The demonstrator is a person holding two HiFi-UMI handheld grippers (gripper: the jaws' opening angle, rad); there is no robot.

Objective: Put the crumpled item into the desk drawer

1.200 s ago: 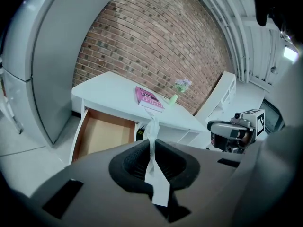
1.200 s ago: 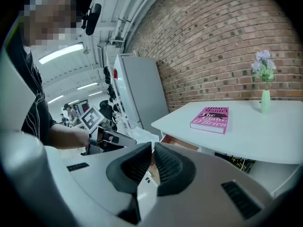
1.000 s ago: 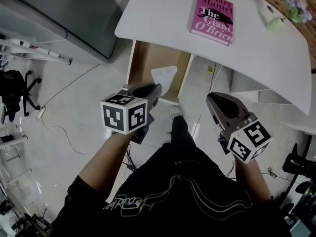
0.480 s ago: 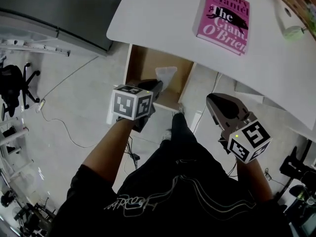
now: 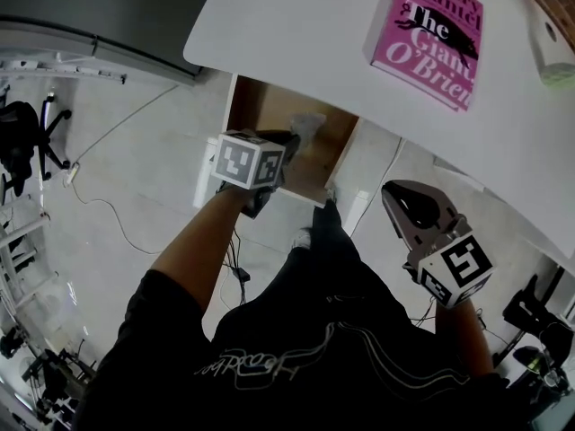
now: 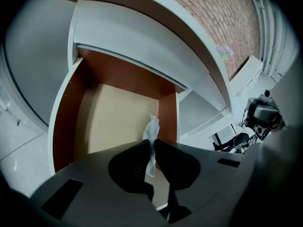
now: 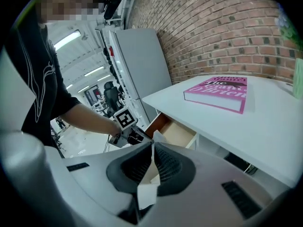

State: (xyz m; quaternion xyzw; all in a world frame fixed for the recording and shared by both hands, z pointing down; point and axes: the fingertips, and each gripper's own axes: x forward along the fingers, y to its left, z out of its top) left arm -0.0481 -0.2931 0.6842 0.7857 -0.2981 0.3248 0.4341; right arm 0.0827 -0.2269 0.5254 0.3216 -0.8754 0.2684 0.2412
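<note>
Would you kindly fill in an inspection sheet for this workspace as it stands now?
Surface: white desk top, mostly bare.
Job's things: brown wooden drawer pulled open, nothing seen inside; crumpled white item pinched over it, not released.
Clutter: pink paperback book lying flat on the desk.
Grippers: left gripper has its jaws shut on the item; right gripper hangs beside the desk with its jaws together and empty.
Cables: thin loose cable trailing across the floor to the left of the drawer.
Surroundings: grey cabinet, black office chair, red brick wall.
</note>
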